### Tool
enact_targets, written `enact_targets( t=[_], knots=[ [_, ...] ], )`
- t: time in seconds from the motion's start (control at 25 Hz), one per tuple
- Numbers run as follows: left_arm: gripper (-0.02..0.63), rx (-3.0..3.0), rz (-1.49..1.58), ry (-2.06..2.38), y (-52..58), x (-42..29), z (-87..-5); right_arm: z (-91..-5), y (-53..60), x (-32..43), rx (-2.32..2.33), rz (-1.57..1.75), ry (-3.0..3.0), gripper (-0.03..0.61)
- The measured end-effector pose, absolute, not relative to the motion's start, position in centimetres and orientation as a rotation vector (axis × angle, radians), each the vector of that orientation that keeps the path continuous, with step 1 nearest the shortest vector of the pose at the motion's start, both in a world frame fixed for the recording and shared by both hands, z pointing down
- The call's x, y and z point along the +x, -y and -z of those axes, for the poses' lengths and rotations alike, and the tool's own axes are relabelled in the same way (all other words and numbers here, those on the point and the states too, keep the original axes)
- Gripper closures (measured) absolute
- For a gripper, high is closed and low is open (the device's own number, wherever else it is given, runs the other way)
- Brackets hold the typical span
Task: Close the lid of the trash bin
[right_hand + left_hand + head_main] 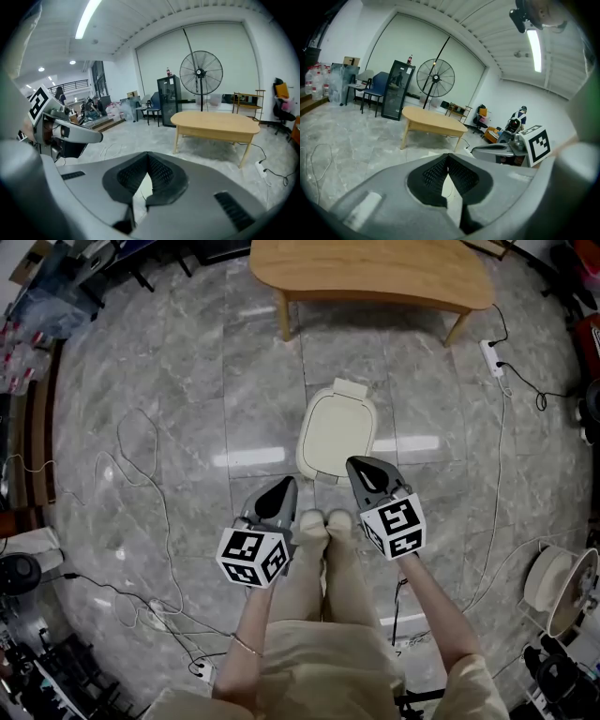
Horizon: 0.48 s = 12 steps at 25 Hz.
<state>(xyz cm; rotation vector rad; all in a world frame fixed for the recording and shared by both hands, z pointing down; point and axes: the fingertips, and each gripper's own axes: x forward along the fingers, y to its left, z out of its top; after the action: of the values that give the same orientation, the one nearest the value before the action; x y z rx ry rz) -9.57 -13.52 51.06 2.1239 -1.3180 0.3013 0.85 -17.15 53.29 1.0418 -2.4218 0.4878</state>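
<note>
left gripper [284, 491]: jaws together, nothing between | right gripper [361, 470]: jaws together, nothing between | trash bin [337, 430]: cream lid lies flat on top, stands on grey floor [178, 418] between person's feet [324, 521] and wooden table [375, 273] | both grippers side by side above bin's near edge

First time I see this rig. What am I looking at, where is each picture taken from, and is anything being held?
No robot here: a standing person holds a two-jaw claw in each hand. The head view looks down from the person's head at the left claw, the right claw and a cream trash bin on the floor, lid apparently closed, near a wooden table. The other two pictures come from cameras riding on each claw. Both claws are shut and hold nothing.
</note>
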Motion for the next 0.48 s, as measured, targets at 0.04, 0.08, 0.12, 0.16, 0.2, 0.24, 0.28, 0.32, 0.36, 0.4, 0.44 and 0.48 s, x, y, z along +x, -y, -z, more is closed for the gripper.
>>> enact_targets(
  t=[0.04,0.08,0.12,0.16,0.2,0.24,0.28,0.32,0.36,0.4,0.44,0.48],
  knots=[
    [0.591,2.139,-0.297,1.318,13.8,-9.4,-50.1,-52.3,17.5,0.9,1.056,-0.482,2.431,0.574],
    [0.591,2.154,-0.293,1.318,14.1,-9.2,-49.2,-51.3,17.7,1.0,1.074,-0.478,2.441,0.574],
    [0.591,2.168,-0.286,1.319,14.2,-9.0,-48.3,-50.3,17.9,1.2,1.095,-0.479,2.450,0.574],
    [0.591,2.182,-0.278,1.322,14.2,-8.8,-47.4,-49.4,17.9,1.4,1.117,-0.483,2.460,0.574],
    [0.591,2.196,-0.270,1.323,14.2,-8.7,-46.5,-48.5,17.9,1.6,1.134,-0.486,2.471,0.574],
    [0.591,2.212,-0.263,1.323,14.2,-8.5,-45.7,-47.6,18.0,1.8,1.145,-0.487,2.482,0.574],
    [0.591,2.232,-0.257,1.321,14.2,-8.4,-44.8,-46.7,18.1,2.0,1.154,-0.483,2.491,0.574],
    [0.591,2.252,-0.253,1.321,14.3,-8.3,-43.9,-45.8,18.2,2.1,1.164,-0.477,2.500,0.574],
    [0.591,2.270,-0.247,1.323,14.4,-8.2,-43.0,-44.9,18.4,2.3,1.176,-0.473,2.511,0.574],
    [0.591,2.287,-0.238,1.326,14.5,-8.2,-42.1,-43.9,18.6,2.5,1.188,-0.468,2.523,0.574],
    [0.591,2.303,-0.228,1.332,14.7,-8.2,-41.3,-42.9,18.8,2.7,1.196,-0.460,2.536,0.574],
    [0.591,2.317,-0.219,1.338,14.9,-8.2,-40.4,-41.9,18.9,2.9,1.202,-0.448,2.550,0.574]
  ],
)
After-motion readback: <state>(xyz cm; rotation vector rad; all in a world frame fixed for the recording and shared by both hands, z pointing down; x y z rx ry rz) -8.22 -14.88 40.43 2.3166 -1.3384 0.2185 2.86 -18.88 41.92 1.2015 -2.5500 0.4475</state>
